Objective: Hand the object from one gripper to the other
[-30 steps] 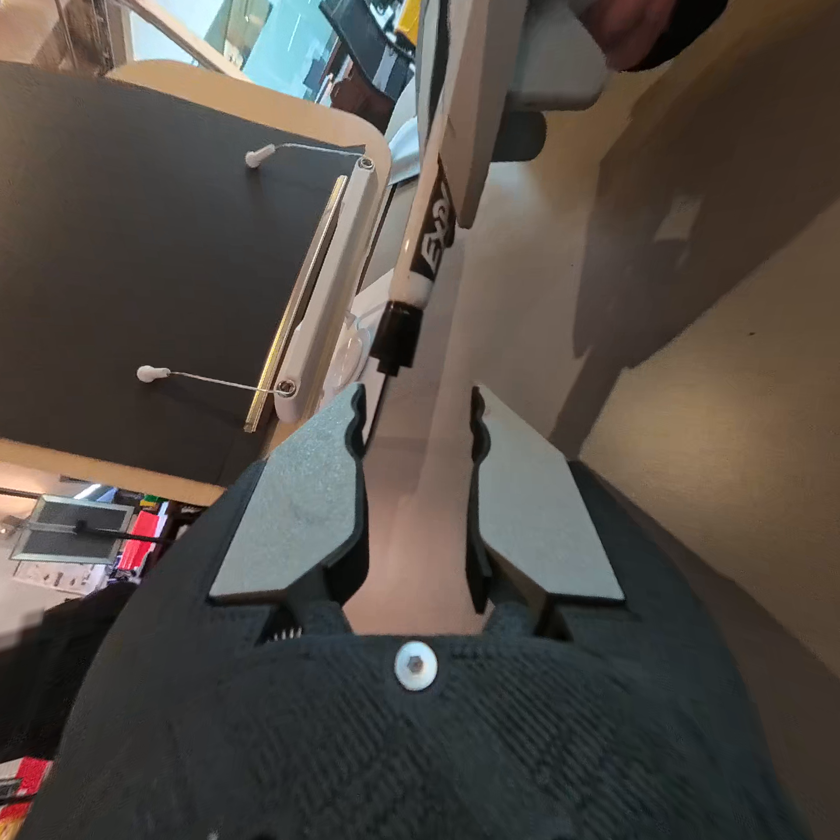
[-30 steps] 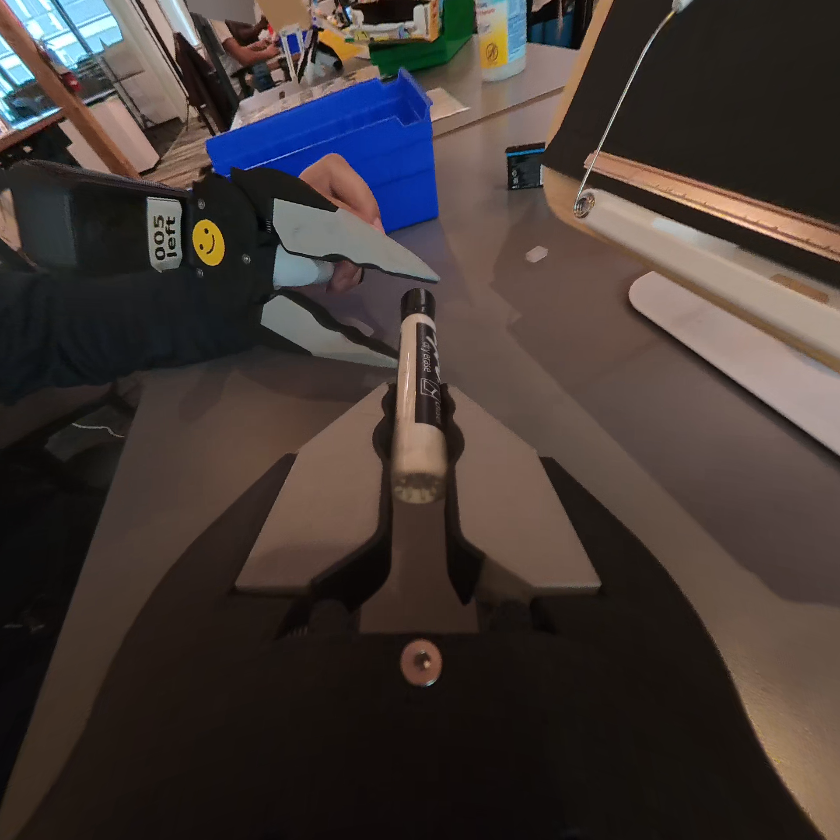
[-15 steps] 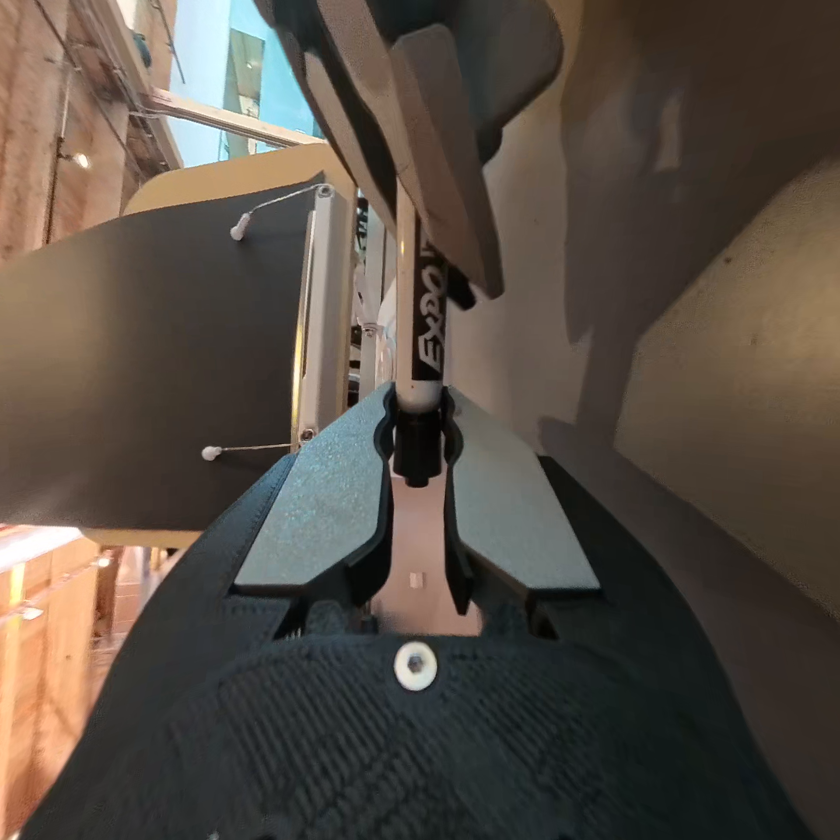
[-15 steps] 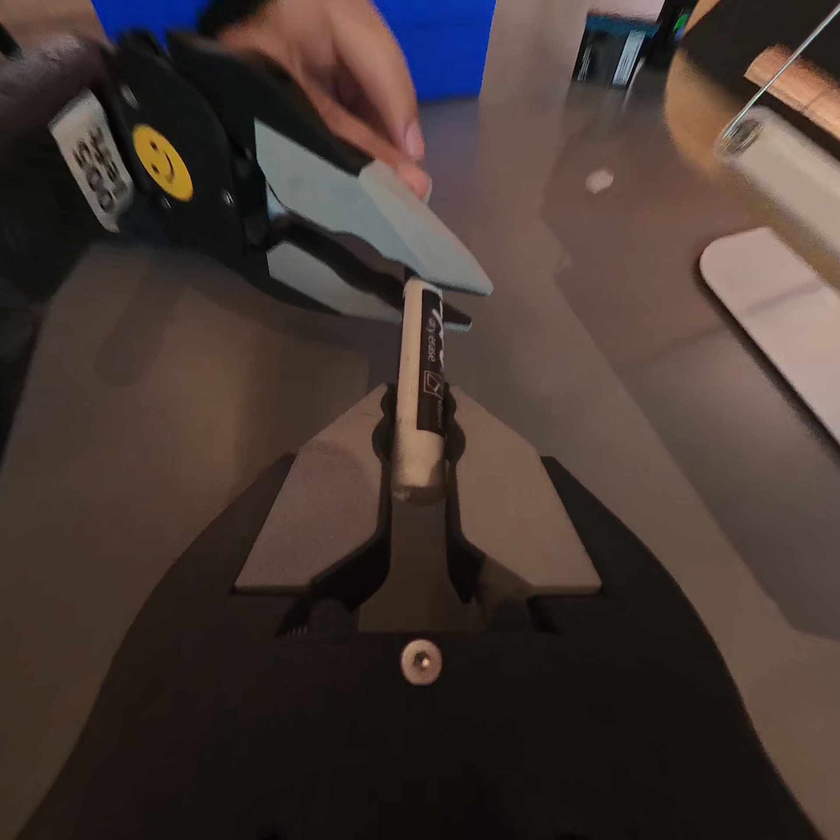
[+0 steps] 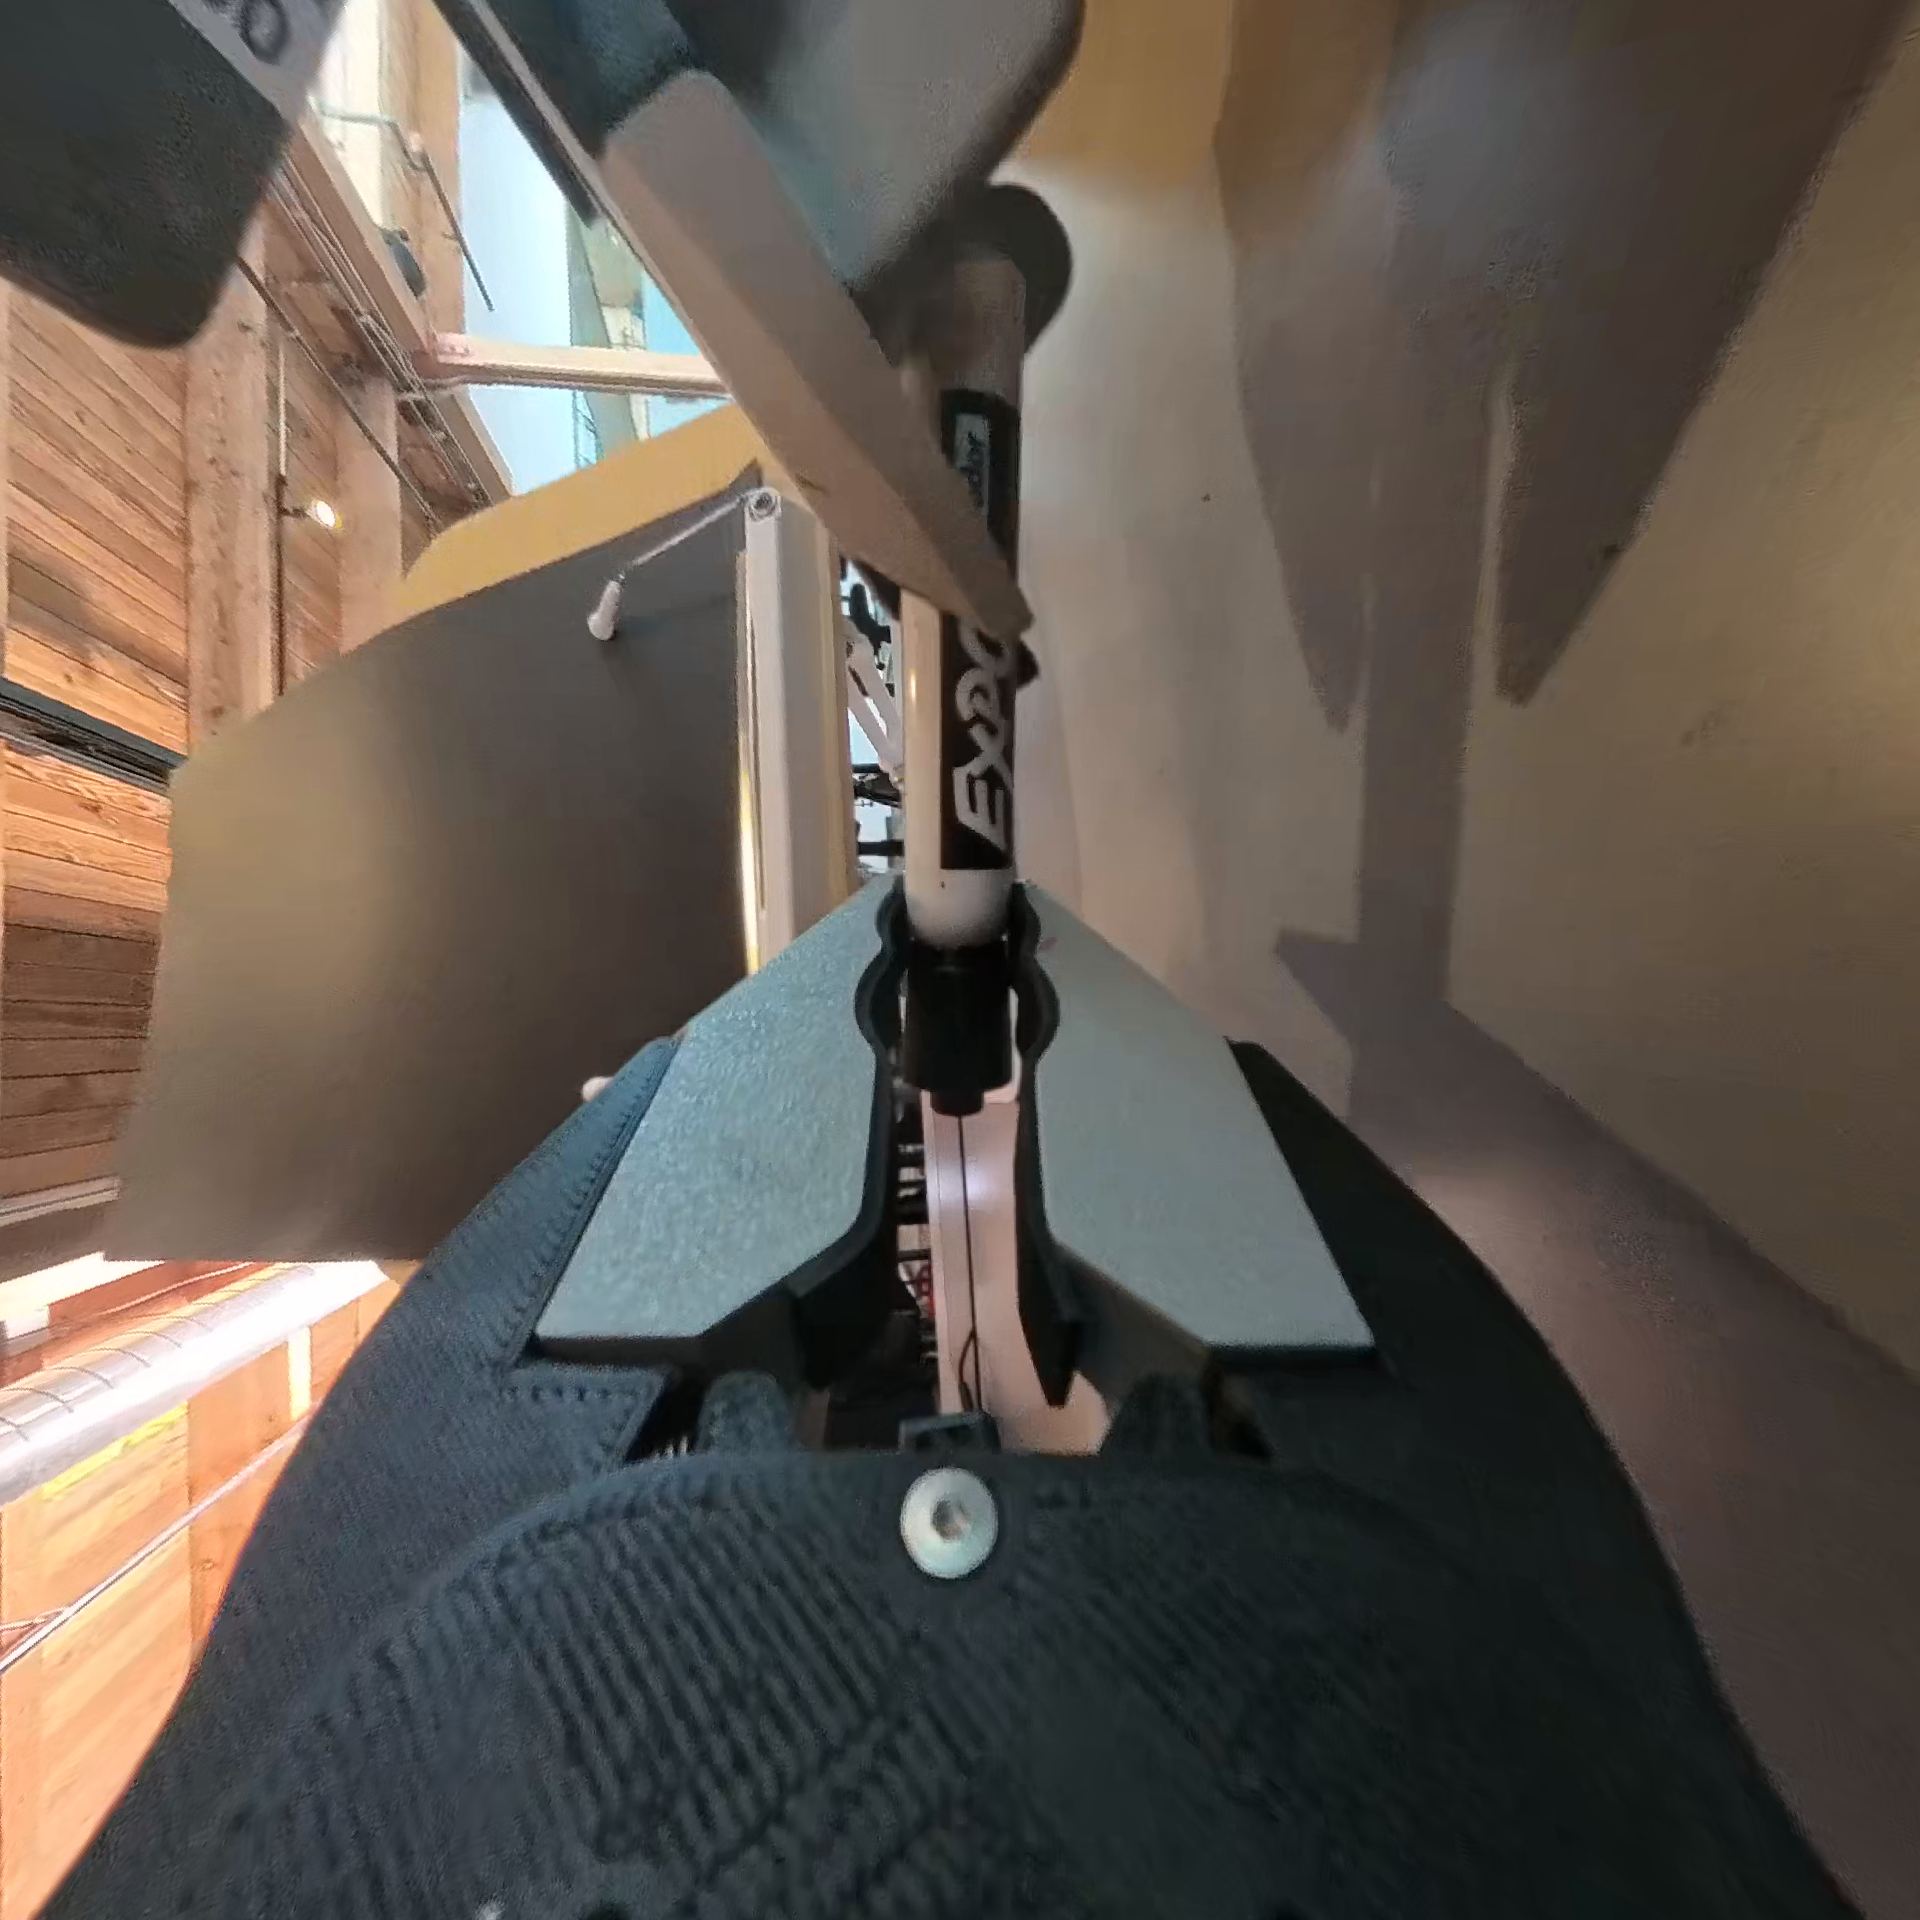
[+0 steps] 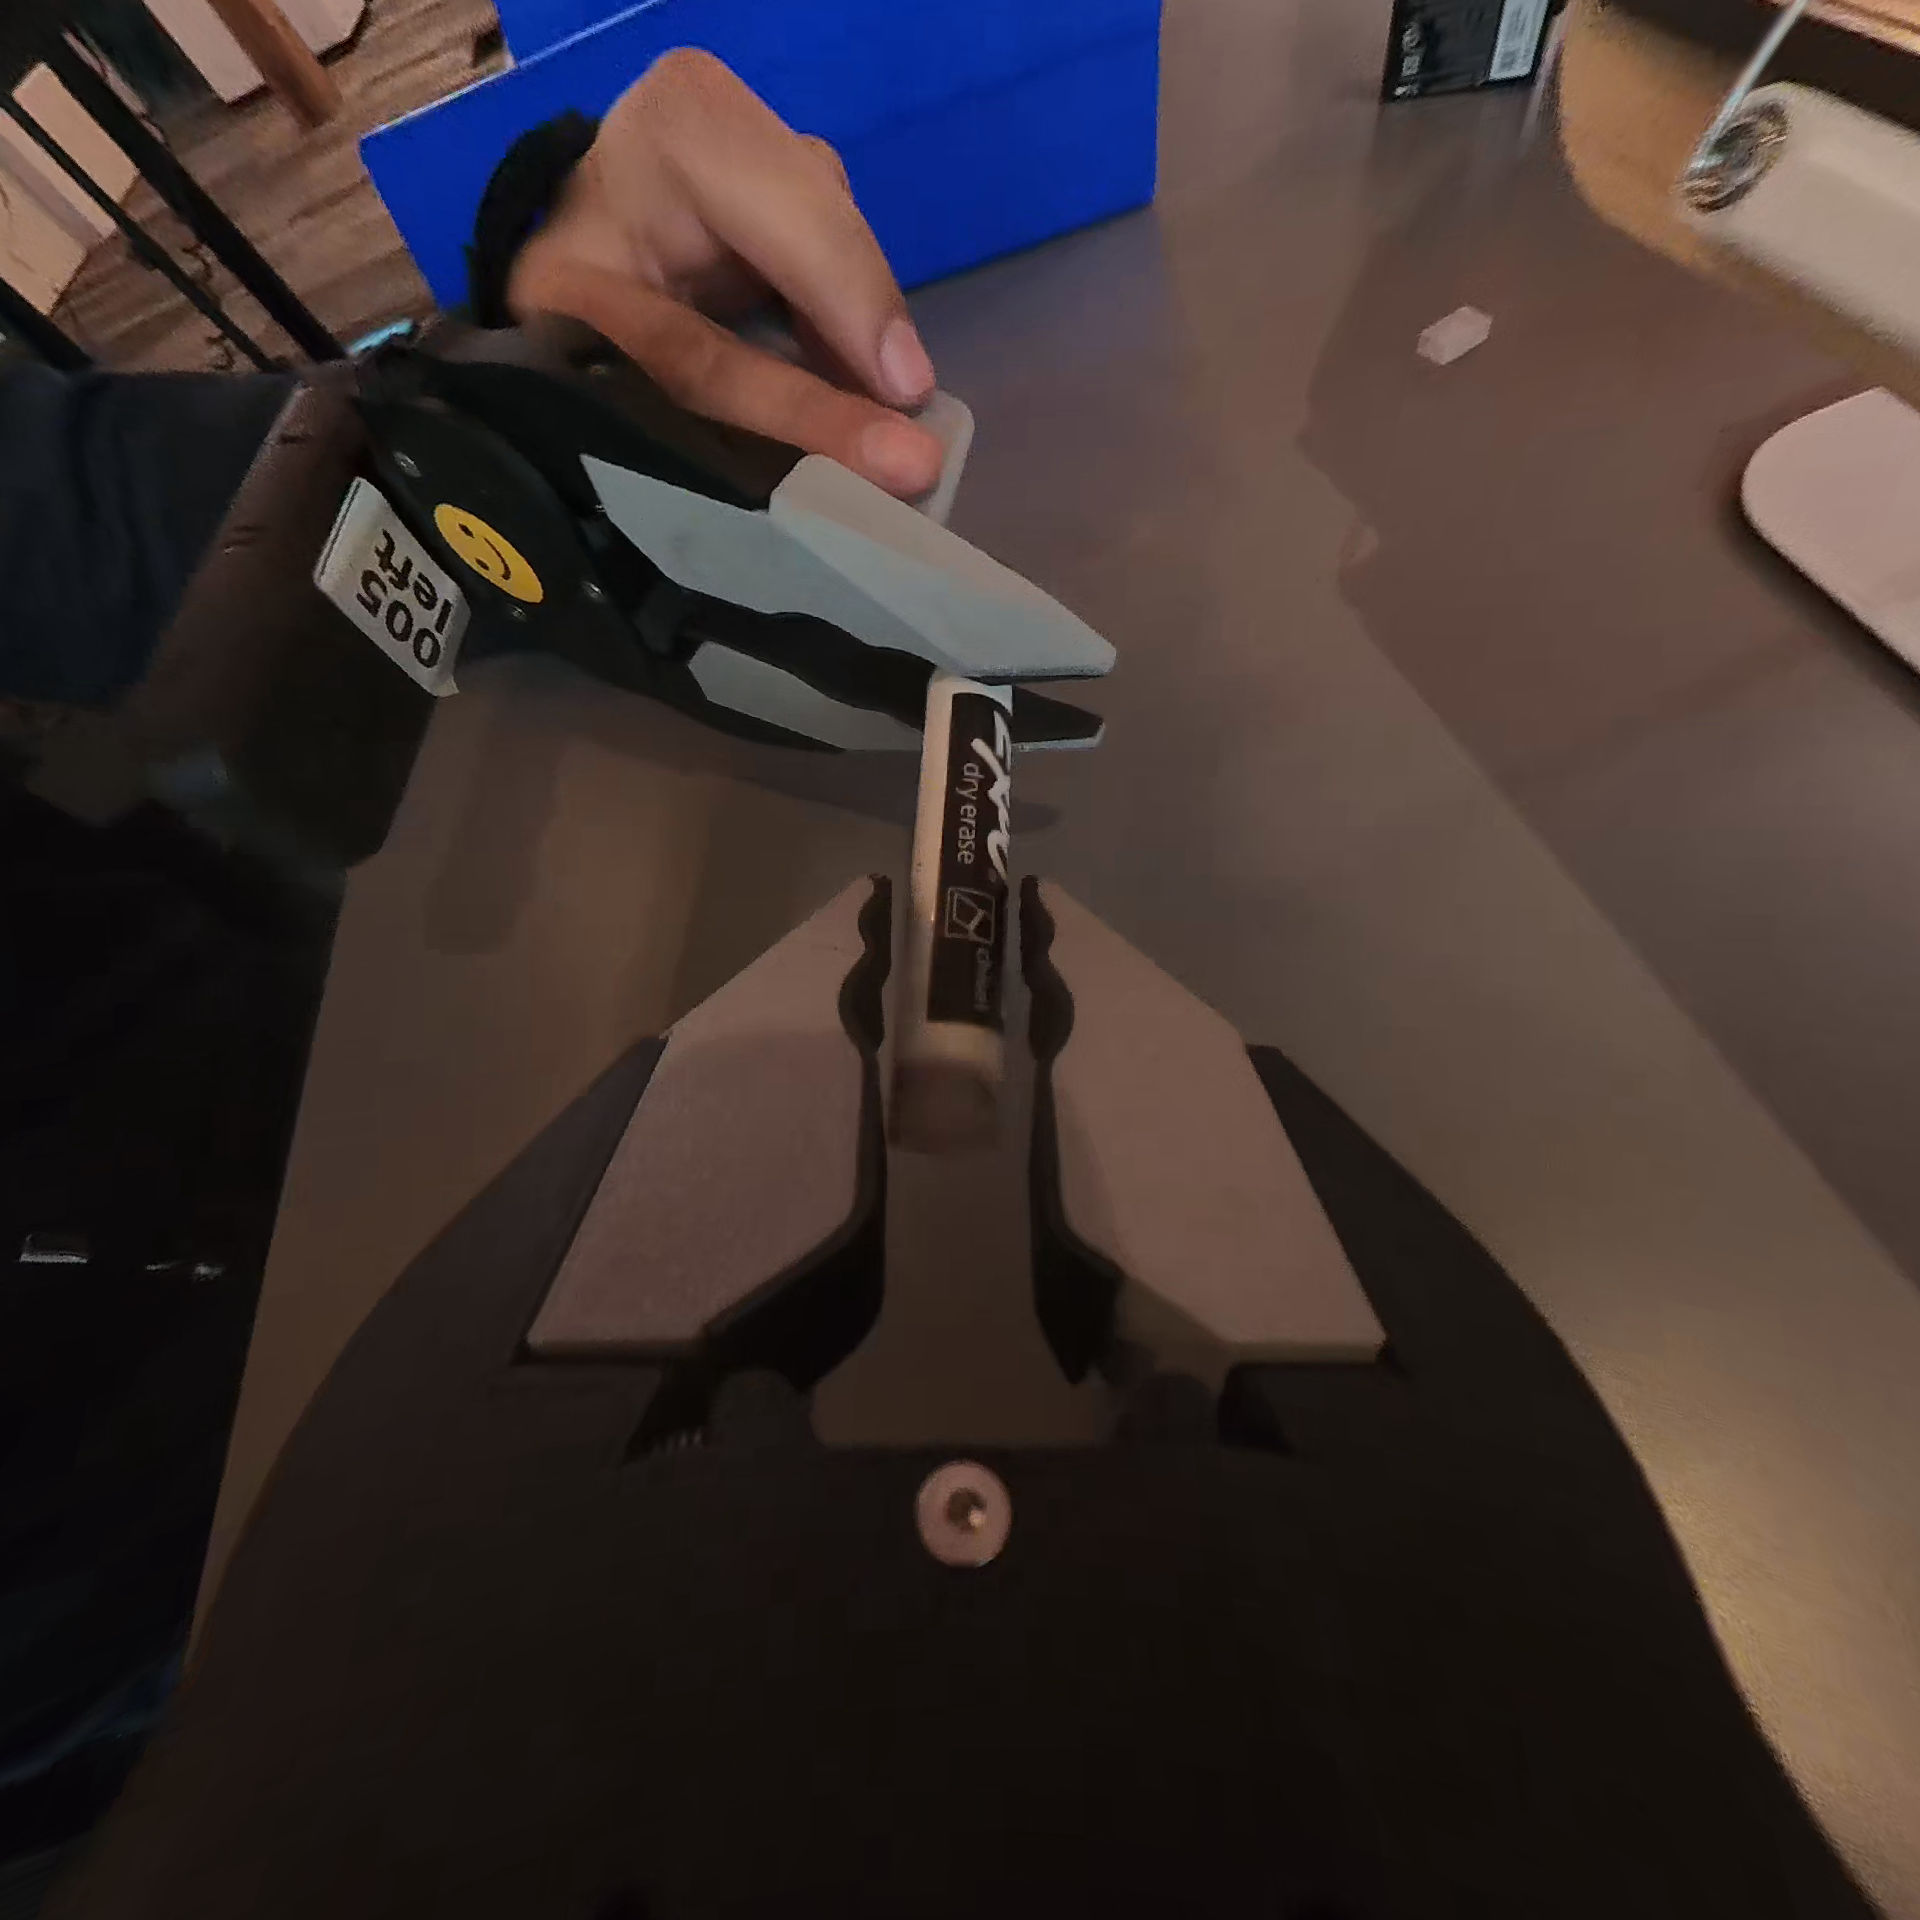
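Observation:
A white dry-erase marker [image 6: 961,883] with a black label and black cap [image 5: 956,1023] spans both grippers above the grey table [image 6: 1403,883]. My right gripper [image 6: 954,904] is shut on its white rear end. My left gripper [image 5: 956,904] is shut on the black cap end. In the right wrist view the left gripper [image 6: 1086,698] comes in from the left, held by a person's hand [image 6: 727,270], and its fingers hide the cap. In the left wrist view one flat grey finger [image 5: 810,416] of the right gripper crosses in front of the marker's [image 5: 977,790] upper part.
A blue bin [image 6: 935,125] stands on the table behind the left gripper. A black board on a stand with a white bar [image 5: 468,883] is to the right in the right wrist view [image 6: 1849,187], over a white base [image 6: 1849,520]. A small black box [image 6: 1465,47] sits at the back. Across from one pair of fingers to the other is roughly 5 cm.
The left gripper moved up to the marker's cap and shut on it; one second ago it was open and short of it. The right gripper has kept its grip.

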The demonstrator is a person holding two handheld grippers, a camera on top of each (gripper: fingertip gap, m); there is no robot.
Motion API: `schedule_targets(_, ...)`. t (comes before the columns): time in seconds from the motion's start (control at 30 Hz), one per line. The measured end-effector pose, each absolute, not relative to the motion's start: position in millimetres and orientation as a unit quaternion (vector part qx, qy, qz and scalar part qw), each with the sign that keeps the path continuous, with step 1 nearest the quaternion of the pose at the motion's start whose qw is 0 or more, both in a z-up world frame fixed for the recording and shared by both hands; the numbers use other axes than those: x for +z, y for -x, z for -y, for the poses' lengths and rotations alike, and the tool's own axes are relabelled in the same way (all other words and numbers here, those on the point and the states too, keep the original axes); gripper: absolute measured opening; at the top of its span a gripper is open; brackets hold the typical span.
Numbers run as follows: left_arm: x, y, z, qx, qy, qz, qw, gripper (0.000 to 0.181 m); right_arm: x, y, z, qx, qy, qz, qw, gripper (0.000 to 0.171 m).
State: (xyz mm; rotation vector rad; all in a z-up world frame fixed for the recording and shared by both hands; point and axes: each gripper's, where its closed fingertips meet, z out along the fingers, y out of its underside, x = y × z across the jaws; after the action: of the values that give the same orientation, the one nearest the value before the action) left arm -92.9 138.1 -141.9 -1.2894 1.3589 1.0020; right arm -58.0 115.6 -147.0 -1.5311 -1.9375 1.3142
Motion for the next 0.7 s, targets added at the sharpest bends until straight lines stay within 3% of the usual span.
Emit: schedule_targets(0.7,-131,91,-139,0.441,0.512,-0.541,0.501,0.017,-173,64,-96,0.438,0.546,0.703,0.123,0.016)
